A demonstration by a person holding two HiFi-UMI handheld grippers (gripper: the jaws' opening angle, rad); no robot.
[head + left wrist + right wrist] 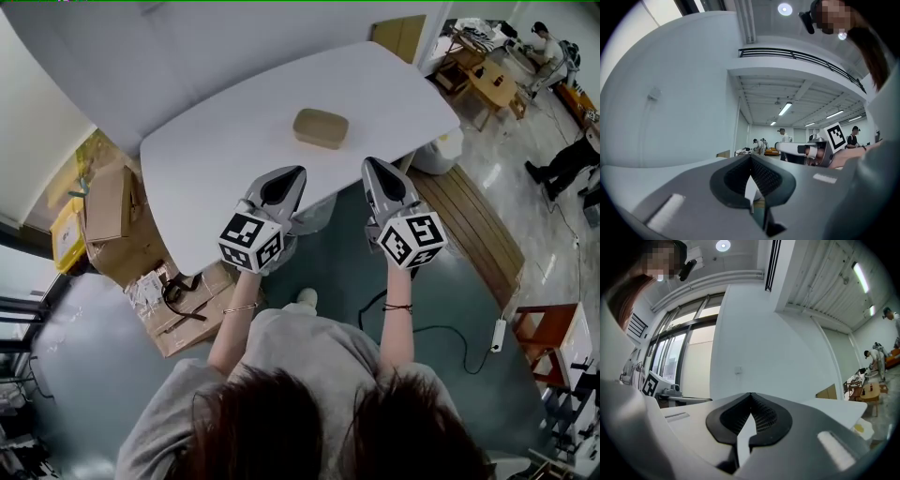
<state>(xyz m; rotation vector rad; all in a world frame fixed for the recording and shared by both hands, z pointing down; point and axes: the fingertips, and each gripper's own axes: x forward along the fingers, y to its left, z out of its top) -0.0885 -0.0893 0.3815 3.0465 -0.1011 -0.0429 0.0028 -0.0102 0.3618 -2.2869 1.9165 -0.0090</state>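
Left tool (295, 174), right tool (370, 165), tan box (321, 128)

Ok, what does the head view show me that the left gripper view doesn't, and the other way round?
Head view only: the tan rounded block on the white table, ahead of the left gripper and right gripper, touched by neither; cardboard boxes left of the table. Left gripper view only: the left gripper's jaw tips close up, together with nothing between them; a railed balcony, ceiling strip lights, distant people. Both: the two grippers, the right gripper's marker cube showing.
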